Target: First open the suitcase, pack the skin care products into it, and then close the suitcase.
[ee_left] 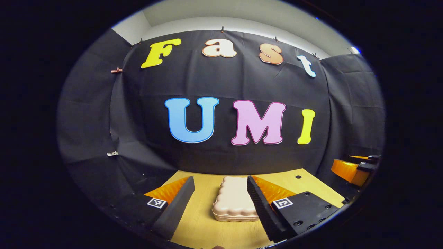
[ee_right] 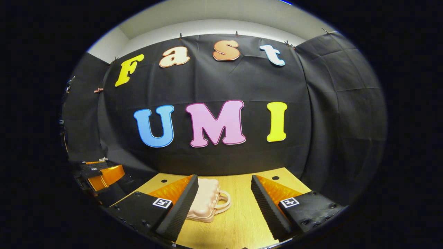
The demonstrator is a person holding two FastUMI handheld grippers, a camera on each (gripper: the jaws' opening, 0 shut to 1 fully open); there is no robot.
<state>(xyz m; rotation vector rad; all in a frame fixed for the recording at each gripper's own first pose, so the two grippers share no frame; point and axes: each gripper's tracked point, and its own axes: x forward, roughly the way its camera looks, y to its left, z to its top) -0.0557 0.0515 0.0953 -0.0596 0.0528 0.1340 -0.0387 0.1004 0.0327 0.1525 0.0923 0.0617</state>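
Observation:
A small pale pink suitcase (ee_left: 234, 200) with a ribbed lid lies closed on the wooden table (ee_left: 207, 221). In the left gripper view it sits between my left gripper's (ee_left: 221, 204) fingers, nearer the right one, and they stand wide apart. In the right gripper view the same suitcase (ee_right: 207, 200) shows its loop handle pointing right. It lies partly behind the left finger of my right gripper (ee_right: 224, 202), which is open and touches nothing. The right gripper (ee_left: 356, 167) also shows at the far right edge of the left gripper view.
The wooden table (ee_right: 238, 214) ends at the black cloth wall close behind the suitcase. Small dark holes (ee_right: 275, 178) mark the table's far corners. The left gripper (ee_right: 100, 174) appears at the left edge of the right gripper view.

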